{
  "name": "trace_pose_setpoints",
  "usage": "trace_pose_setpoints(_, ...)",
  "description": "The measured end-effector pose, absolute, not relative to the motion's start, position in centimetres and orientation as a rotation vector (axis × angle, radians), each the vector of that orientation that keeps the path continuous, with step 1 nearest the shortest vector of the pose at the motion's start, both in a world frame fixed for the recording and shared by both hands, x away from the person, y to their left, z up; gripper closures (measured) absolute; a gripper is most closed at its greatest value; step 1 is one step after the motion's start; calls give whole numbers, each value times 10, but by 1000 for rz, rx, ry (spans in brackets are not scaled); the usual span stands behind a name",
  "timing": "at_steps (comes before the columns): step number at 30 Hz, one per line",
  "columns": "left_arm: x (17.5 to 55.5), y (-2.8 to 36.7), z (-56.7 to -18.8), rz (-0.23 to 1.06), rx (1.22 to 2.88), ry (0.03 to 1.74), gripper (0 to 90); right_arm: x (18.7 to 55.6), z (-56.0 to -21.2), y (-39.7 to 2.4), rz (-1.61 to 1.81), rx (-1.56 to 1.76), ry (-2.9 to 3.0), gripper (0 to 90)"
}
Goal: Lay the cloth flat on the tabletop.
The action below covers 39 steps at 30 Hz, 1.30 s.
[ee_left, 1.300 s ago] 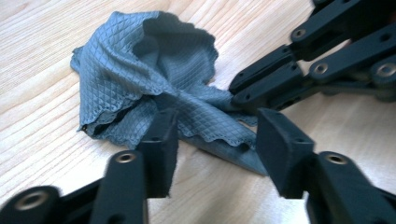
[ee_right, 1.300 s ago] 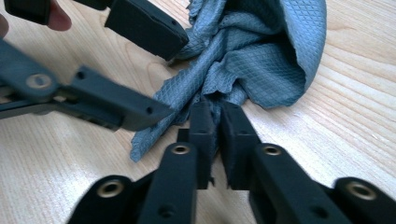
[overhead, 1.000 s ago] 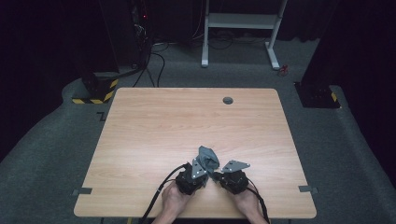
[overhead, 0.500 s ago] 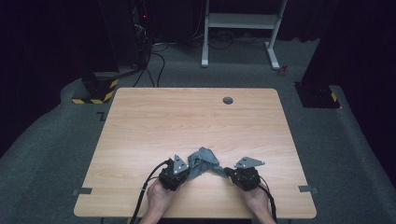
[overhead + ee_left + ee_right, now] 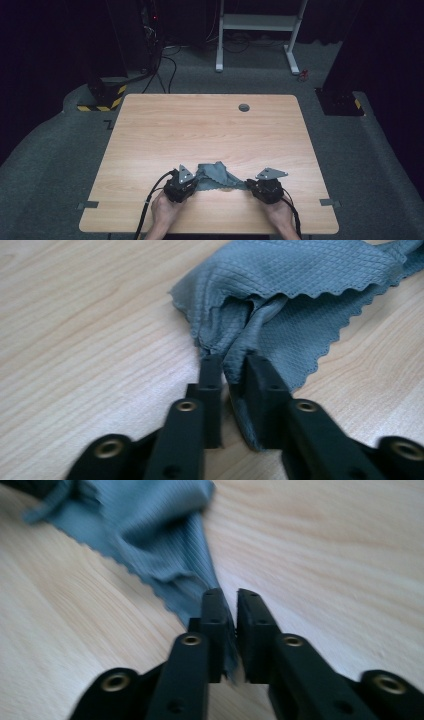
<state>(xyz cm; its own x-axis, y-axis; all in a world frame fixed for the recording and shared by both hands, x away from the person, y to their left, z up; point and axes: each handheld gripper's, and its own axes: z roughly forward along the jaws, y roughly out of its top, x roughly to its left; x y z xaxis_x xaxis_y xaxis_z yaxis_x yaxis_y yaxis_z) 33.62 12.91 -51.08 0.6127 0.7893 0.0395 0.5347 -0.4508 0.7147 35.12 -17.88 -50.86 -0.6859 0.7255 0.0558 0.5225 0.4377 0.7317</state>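
Spreading step: left hand-held gripper (image 5: 231,371) and right hand-held gripper (image 5: 227,605), jaws just easing apart, cloth (image 5: 216,175) corners between them. Next: let go, withdraw from cloth over tabletop (image 5: 200,125).

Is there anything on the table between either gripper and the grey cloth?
Nothing visible. The grey cloth lies on the wooden table stretched between the left gripper and the right gripper, a corner between each one's fingers, which have just been opening.

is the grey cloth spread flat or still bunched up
Bunched. The grey cloth lies creased and folded between the left gripper and right gripper.
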Motion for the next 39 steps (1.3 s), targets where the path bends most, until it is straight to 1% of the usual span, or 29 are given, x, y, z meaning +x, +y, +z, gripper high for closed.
trace_pose_setpoints(1,336,129,-512,487,2157,1039,700,350,-505,-176,1112,1063,2418,764)
trace_pose_setpoints(2,336,129,-514,480,2138,1046,616,350,-496,-167,1148,999,2416,717)
trace_pose_setpoints(3,336,129,-515,476,2129,1045,587,350,-492,-161,1168,976,2427,699)
trace_pose_setpoints(4,336,129,-515,476,2129,1045,556,350,-488,-155,1182,942,2441,688)
trace_pose_setpoints(5,336,130,-515,486,2128,1042,556,350,-488,-155,1182,942,2441,688)
trace_pose_setpoints(7,337,130,-518,500,2133,1050,488,355,-481,-133,1183,859,2480,659)
trace_pose_setpoints(9,337,130,-519,497,2128,1054,472,357,-480,-126,1171,838,2489,649)
trace_pose_setpoints(10,337,130,-520,496,2122,1057,463,362,-482,-111,1142,811,2507,622)
trace_pose_setpoints(11,337,130,-521,496,2117,1061,463,362,-482,-111,1142,811,2507,622)
trace_pose_setpoints(13,337,132,-524,517,2092,1060,441,371,-490,-94,1090,796,2522,550)
trace_pose_setpoints(15,337,132,-526,486,2058,1079,425,375,-496,-87,1034,789,2507,526)
trace_pose_setpoints(17,337,132,-526,491,2059,1082,415,377,-498,-85,1023,798,2510,527)
trace_pose_setpoints(18,338,132,-526,491,2059,1085,406,379,-501,-83,1001,796,2514,620)
trace_pose_setpoints(19,338,132,-526,491,2059,1085,402,379,-501,-83,1001,796,2514,620)
trace_pose_setpoints(20,338,132,-526,495,2062,1081,401,379,-501,-83,988,789,2514,765)
trace_pose_setpoints(21,338,132,-526,495,2062,1082,400,381,-500,-85,1001,800,2524,826)
trace_pose_setpoints(22,338,132,-526,495,2062,1082,400,381,-500,-85,1001,800,2524,826)
trace_pose_setpoints(23,338,132,-526,495,2062,1082,400,383,-497,-90,1021,816,2514,900)
trace_pose_setpoints(32,338,132,-526,494,2061,1083,400,396,-481,-109,1067,889,2468,900)
trace_pose_setpoints(33,338,132,-526,495,2063,1081,400,395,-481,-109,1095,879,2479,840)
trace_pose_setpoints(34,338,132,-526,492,2060,1084,400,392,-482,-106,1104,859,2488,806)
trace_pose_setpoints(35,338,132,-526,492,2060,1084,400,392,-482,-106,1104,859,2488,806)
trace_pose_setpoints(37,338,132,-526,493,2061,1083,400,381,-488,-95,1115,780,2525,741)
trace_pose_setpoints(38,338,132,-526,493,2061,1083,400,381,-488,-95,1115,780,2525,741)
trace_pose_setpoints(39,338,132,-526,492,2060,1084,400,378,-491,-87,1124,752,2537,696)
